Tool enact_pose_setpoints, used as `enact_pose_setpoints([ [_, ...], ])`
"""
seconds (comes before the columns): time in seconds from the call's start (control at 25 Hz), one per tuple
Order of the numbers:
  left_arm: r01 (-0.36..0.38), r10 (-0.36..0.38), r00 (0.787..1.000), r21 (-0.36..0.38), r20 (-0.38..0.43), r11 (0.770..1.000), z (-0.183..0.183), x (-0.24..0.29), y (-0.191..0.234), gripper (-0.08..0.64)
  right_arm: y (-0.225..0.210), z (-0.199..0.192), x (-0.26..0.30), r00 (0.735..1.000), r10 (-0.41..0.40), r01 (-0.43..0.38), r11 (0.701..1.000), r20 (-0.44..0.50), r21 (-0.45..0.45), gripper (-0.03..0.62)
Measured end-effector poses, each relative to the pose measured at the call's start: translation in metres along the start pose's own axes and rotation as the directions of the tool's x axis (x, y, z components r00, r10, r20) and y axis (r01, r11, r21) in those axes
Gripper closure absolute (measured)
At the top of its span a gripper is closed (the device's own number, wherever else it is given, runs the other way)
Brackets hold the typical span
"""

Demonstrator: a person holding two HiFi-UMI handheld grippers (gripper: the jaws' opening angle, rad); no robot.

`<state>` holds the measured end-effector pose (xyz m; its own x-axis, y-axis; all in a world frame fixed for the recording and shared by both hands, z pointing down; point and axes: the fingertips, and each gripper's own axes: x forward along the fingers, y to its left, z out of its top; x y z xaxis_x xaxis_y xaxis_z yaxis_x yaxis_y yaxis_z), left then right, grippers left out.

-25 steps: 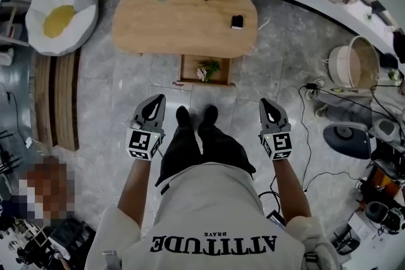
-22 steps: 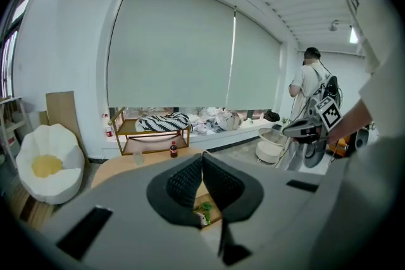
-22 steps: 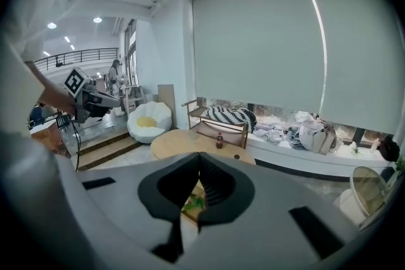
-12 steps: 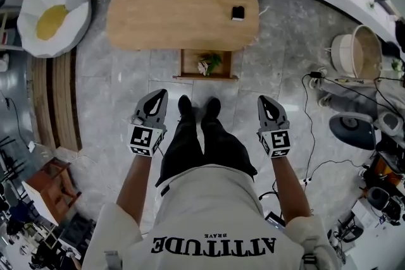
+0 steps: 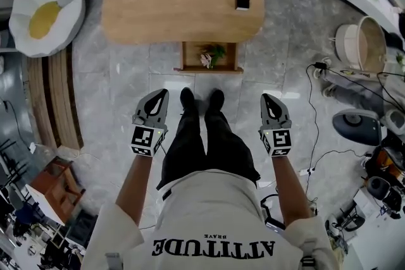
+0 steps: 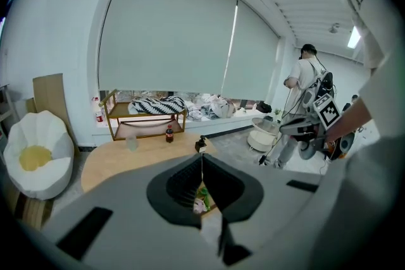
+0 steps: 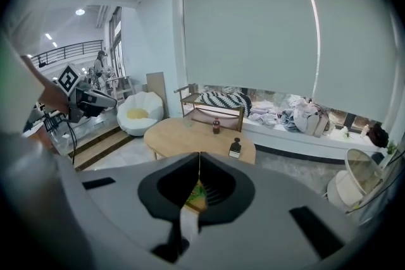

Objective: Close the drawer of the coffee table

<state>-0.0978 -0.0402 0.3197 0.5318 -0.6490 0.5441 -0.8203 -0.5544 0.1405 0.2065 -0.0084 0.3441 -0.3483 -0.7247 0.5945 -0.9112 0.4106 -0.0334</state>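
At the coffee table (image 5: 183,6), the open drawer (image 5: 186,57) holds greenish clutter (image 5: 211,55); left gripper (image 5: 162,93), right gripper (image 5: 265,98) clenched empty.

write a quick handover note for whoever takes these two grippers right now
Left gripper: jaws together, nothing held.
Right gripper: jaws together, nothing held.
Things: the coffee table is ahead, and both grippers are well short of it. Its drawer stands pulled out on the near side, with something green inside.
Done: nothing on the drawer yet; neither gripper touches it.
Left: step up to the table, set a gripper against the drawer front and push it in until it sits flush. Shut jaws should probably do for the push.
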Motion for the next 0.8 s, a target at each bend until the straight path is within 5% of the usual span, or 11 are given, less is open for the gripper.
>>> enact_pose_setpoints([
  [0.8,0.03,-0.031,0.999,-0.013,-0.04,0.999,-0.072,0.052,0.033,0.538,0.02,-0.062,0.068,0.997,0.024,-0.022,0.999,-0.072,0.028,0.572],
])
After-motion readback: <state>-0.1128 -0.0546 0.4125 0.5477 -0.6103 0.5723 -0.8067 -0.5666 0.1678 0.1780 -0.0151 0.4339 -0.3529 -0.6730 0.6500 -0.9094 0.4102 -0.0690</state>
